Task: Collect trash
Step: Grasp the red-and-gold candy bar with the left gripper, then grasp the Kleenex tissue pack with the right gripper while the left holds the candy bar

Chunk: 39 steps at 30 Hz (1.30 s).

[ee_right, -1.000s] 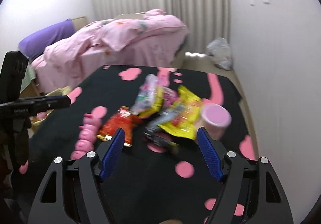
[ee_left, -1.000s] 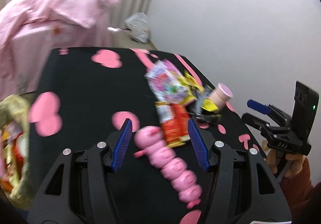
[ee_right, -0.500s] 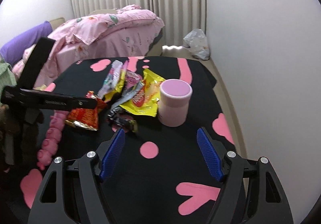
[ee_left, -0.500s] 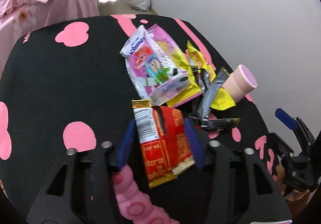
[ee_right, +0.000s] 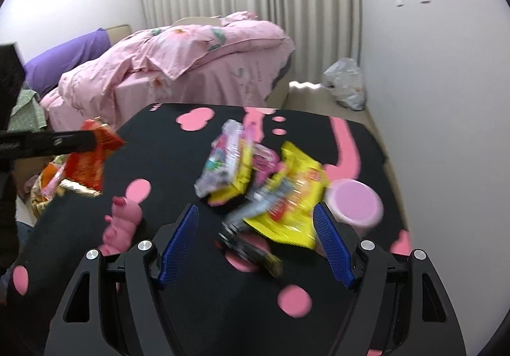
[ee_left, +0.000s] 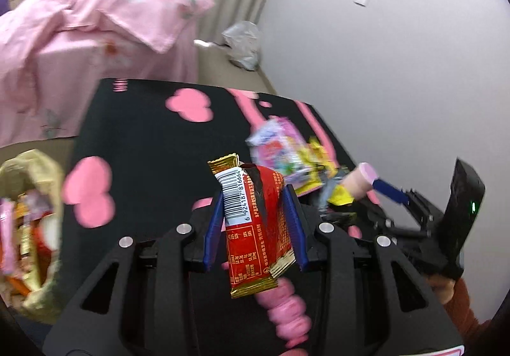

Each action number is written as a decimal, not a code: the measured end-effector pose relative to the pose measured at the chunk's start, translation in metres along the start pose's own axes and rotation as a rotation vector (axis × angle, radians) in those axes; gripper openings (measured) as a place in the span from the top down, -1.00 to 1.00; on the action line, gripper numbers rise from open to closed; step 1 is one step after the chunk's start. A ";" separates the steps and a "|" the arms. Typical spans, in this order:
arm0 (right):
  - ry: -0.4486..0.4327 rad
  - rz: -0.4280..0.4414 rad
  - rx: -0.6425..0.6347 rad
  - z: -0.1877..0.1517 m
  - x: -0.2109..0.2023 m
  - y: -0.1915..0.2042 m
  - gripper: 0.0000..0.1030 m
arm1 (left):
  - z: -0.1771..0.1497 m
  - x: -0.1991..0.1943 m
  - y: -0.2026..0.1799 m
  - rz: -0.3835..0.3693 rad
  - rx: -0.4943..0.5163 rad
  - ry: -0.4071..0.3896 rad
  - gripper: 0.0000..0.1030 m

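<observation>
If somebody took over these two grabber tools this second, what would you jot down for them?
Left gripper: fingers have just closed on the red wrapper, lifted off the black table.
Right gripper: open, empty, over the pile.
Done: one wrapper picked up.
Left: drop it, probably into the gold bag beside the table; then the yellow wrapper, cartoon packet, dark wrapper, perhaps the pink cup.
</observation>
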State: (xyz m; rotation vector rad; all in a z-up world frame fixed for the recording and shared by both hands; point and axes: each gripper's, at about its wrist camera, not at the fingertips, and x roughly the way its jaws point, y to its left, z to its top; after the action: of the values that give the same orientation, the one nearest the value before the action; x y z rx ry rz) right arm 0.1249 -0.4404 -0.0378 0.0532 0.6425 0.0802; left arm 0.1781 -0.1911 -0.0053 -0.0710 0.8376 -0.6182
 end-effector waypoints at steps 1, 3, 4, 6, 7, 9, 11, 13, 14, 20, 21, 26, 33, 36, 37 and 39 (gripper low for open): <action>0.002 0.006 -0.013 0.006 0.009 0.005 -0.37 | -0.005 -0.005 0.010 0.034 -0.007 0.001 0.31; 0.000 -0.007 -0.034 0.014 0.019 0.012 -0.37 | -0.012 -0.006 0.023 0.064 -0.022 0.013 0.31; 0.001 -0.005 -0.044 0.018 0.023 0.016 -0.37 | -0.018 -0.007 0.033 0.081 -0.040 0.027 0.31; 0.008 -0.001 -0.075 0.027 0.036 0.024 -0.37 | -0.026 -0.006 0.044 0.090 -0.070 0.043 0.31; 0.010 -0.002 -0.086 0.029 0.039 0.027 -0.33 | -0.030 -0.006 0.050 0.089 -0.086 0.052 0.31; 0.029 -0.011 -0.125 0.036 0.053 0.034 -0.28 | -0.037 -0.007 0.057 0.095 -0.097 0.059 0.31; 0.056 -0.021 -0.147 0.038 0.068 0.037 -0.27 | -0.042 -0.006 0.058 0.100 -0.090 0.063 0.31; 0.081 -0.028 -0.155 0.037 0.078 0.038 -0.21 | -0.046 -0.006 0.057 0.094 -0.084 0.066 0.31; 0.113 -0.029 -0.156 0.035 0.086 0.037 -0.12 | -0.048 -0.006 0.057 0.089 -0.084 0.068 0.31; 0.126 -0.033 -0.099 0.024 0.082 0.028 0.46 | -0.055 -0.001 0.056 0.065 -0.089 0.087 0.30; 0.119 -0.020 -0.088 0.023 0.079 0.027 0.49 | -0.056 0.000 0.055 0.063 -0.089 0.091 0.30; 0.099 0.005 -0.093 0.016 0.052 0.028 0.54 | -0.061 0.007 0.054 0.058 -0.092 0.114 0.30; 0.168 0.055 -0.063 -0.023 0.012 0.025 0.54 | -0.064 0.006 0.050 0.052 -0.077 0.119 0.29; 0.189 0.078 -0.050 -0.040 0.004 0.021 0.50 | -0.064 0.007 0.048 0.048 -0.071 0.119 0.28; 0.190 0.078 -0.053 -0.045 0.002 0.020 0.41 | -0.064 0.007 0.046 0.047 -0.067 0.122 0.28; 0.177 0.098 -0.050 -0.053 -0.002 0.018 0.13 | -0.063 0.010 0.047 0.048 -0.065 0.125 0.28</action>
State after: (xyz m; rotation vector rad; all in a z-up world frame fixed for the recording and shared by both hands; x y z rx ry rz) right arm 0.0901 -0.4209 -0.0781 0.0298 0.8144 0.1973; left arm 0.1607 -0.1468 -0.0684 -0.0715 0.9783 -0.5543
